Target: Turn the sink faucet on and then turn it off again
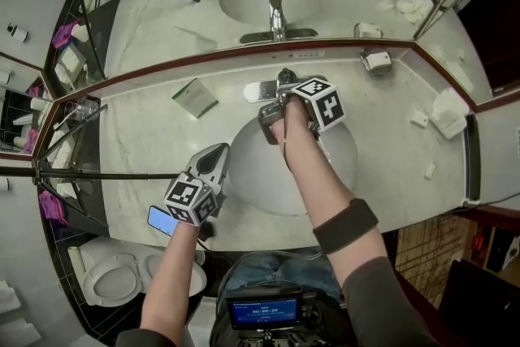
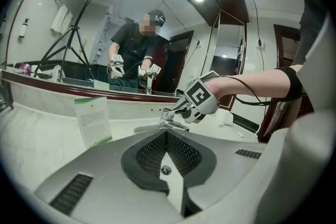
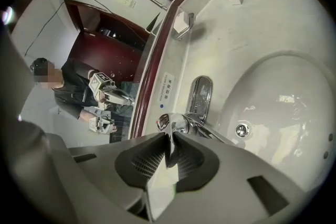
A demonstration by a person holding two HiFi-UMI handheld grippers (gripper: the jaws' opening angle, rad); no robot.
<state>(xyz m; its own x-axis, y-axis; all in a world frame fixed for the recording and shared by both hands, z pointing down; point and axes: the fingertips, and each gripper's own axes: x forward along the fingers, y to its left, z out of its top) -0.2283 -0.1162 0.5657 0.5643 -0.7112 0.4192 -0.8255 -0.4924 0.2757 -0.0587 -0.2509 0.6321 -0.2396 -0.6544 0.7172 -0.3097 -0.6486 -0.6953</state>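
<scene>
The chrome faucet (image 1: 262,90) stands at the back rim of the white basin (image 1: 248,179). My right gripper (image 1: 281,98) reaches over the basin and is shut on the faucet's lever (image 3: 174,122), which sits pinched between the dark pads in the right gripper view. No water stream shows, and the drain (image 3: 242,130) looks dry. My left gripper (image 1: 218,153) hovers at the basin's front left edge, shut with nothing in it, pointing toward the faucet (image 2: 169,119). In the left gripper view its jaws (image 2: 167,140) meet flat, and the right gripper (image 2: 177,111) shows at the lever.
A folded green-and-white card (image 1: 195,97) stands on the counter left of the faucet. A soap dish (image 1: 376,59) and folded white towels (image 1: 448,111) lie to the right. A tripod (image 1: 81,110) stands at the counter's left end. A mirror runs along the back; a toilet (image 1: 114,279) is below left.
</scene>
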